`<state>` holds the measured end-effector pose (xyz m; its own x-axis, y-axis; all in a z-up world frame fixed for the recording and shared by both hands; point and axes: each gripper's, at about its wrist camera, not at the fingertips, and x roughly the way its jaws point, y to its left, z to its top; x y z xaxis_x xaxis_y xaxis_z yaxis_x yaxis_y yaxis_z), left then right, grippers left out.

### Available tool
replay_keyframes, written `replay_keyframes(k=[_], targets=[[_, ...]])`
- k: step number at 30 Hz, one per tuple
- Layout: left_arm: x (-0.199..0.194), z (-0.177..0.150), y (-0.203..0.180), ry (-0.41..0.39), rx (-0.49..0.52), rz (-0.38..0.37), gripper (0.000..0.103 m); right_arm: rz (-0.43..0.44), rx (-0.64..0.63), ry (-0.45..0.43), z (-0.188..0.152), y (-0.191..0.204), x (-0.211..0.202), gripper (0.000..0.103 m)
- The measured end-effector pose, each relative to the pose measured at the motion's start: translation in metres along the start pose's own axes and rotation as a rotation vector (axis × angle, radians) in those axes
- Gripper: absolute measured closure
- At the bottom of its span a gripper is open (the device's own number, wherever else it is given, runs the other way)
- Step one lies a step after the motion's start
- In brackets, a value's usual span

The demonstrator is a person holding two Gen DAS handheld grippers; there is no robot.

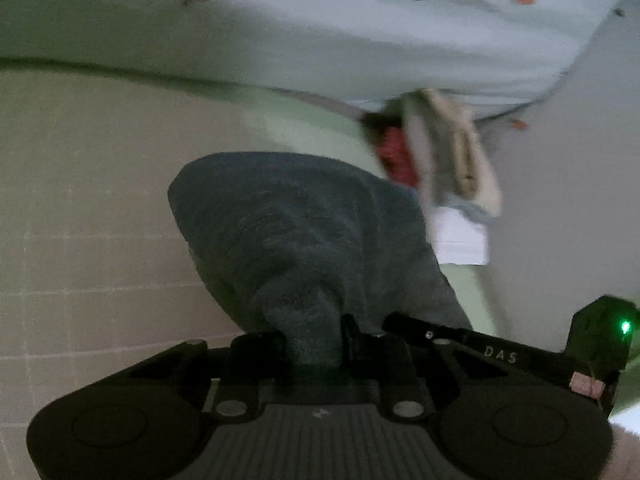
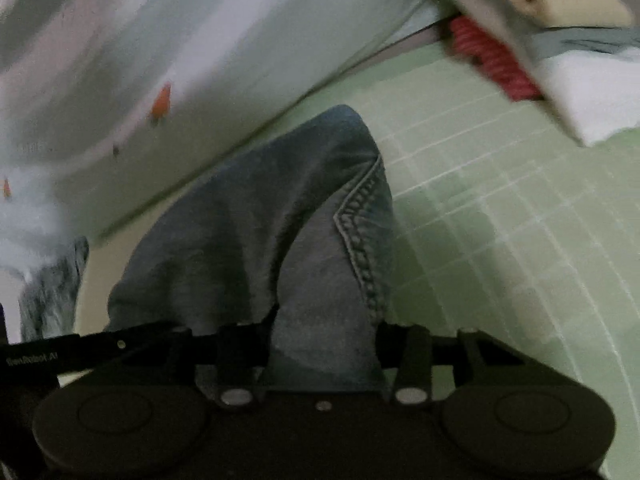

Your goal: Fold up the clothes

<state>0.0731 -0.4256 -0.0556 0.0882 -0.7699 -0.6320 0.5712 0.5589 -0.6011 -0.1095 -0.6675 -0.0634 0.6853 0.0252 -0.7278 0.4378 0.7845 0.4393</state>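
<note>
Blue denim jeans (image 1: 304, 232) fill the middle of the left wrist view, bunched and lifted off a green checked sheet (image 1: 304, 124). My left gripper (image 1: 314, 344) is shut on a fold of that denim. In the right wrist view the same jeans (image 2: 248, 236) show a stitched seam, and my right gripper (image 2: 320, 344) is shut on a denim edge. The other gripper's black body (image 1: 592, 344) shows at the lower right of the left wrist view. The fingertips are hidden by cloth.
A stack of folded clothes (image 1: 448, 160), beige, red and white, lies on the sheet beyond the jeans; the stack (image 2: 532, 40) is at top right in the right view. A pale quilt (image 1: 320, 28) with orange prints runs behind. More denim (image 2: 52, 288) hangs at the left.
</note>
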Motion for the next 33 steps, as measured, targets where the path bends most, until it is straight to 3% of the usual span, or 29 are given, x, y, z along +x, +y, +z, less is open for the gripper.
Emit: replay_keyframes(k=[8,11,14,21,29,30,32,33], targets=[[0.015,0.009,-0.07,0.028,0.132,-0.211,0.079,-0.13,0.166,-0.22,-0.004,-0.021,-0.101,0.061],[0.034,0.017,-0.108,0.048,0.253,-0.263,0.078,-0.188,0.176,-0.32,-0.001,-0.038,-0.135,0.061],[0.047,0.022,-0.147,0.021,0.312,-0.277,0.079,-0.202,0.194,-0.383,0.015,-0.058,-0.155,0.061],[0.095,0.053,-0.221,-0.096,0.287,-0.275,0.078,-0.144,0.101,-0.455,0.128,-0.124,-0.173,0.061],[0.158,0.149,-0.304,-0.257,0.267,-0.283,0.078,-0.082,-0.013,-0.538,0.259,-0.196,-0.192,0.06],[0.167,0.161,-0.311,-0.28,0.273,-0.264,0.076,-0.087,-0.042,-0.552,0.277,-0.2,-0.189,0.059],[0.196,0.185,-0.321,-0.316,0.258,-0.166,0.062,-0.11,-0.069,-0.579,0.316,-0.212,-0.171,0.052],[0.213,0.193,-0.321,-0.32,0.258,-0.08,0.056,-0.122,-0.059,-0.595,0.332,-0.221,-0.157,0.039]])
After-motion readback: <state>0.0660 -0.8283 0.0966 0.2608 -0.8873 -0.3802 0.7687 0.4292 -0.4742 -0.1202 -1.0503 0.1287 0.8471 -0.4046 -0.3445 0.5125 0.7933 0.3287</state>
